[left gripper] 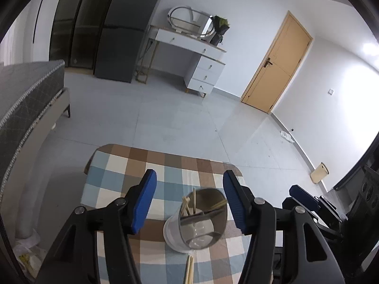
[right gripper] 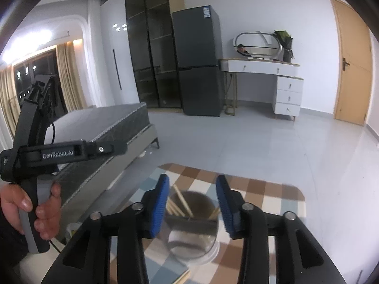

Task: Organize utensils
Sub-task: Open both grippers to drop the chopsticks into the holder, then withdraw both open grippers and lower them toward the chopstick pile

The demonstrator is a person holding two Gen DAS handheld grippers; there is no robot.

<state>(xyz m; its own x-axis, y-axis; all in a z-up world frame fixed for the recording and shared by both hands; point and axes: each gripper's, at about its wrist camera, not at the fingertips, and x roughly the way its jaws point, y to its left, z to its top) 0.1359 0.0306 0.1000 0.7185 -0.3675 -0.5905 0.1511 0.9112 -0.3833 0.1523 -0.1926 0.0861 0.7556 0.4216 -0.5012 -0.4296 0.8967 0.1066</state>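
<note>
A round metal utensil holder point(left gripper: 196, 222) stands on a white base on the checked tablecloth point(left gripper: 118, 163). Several wooden chopsticks point(left gripper: 189, 203) lean inside it. More chopsticks point(left gripper: 189, 269) lie on the cloth in front of it. My left gripper point(left gripper: 189, 187) is open and empty, above and just behind the holder. In the right wrist view the holder point(right gripper: 193, 224) sits below and between the blue pads of my right gripper point(right gripper: 193, 201), which is open and empty. The right gripper's pad also shows in the left wrist view point(left gripper: 303, 196).
The small table's far edge point(left gripper: 165, 151) drops to a grey tiled floor. A grey bed point(right gripper: 106, 127) lies to the left. A dark fridge point(right gripper: 199, 61), a white dresser point(right gripper: 284, 80) and a wooden door point(right gripper: 353, 66) stand along the far wall.
</note>
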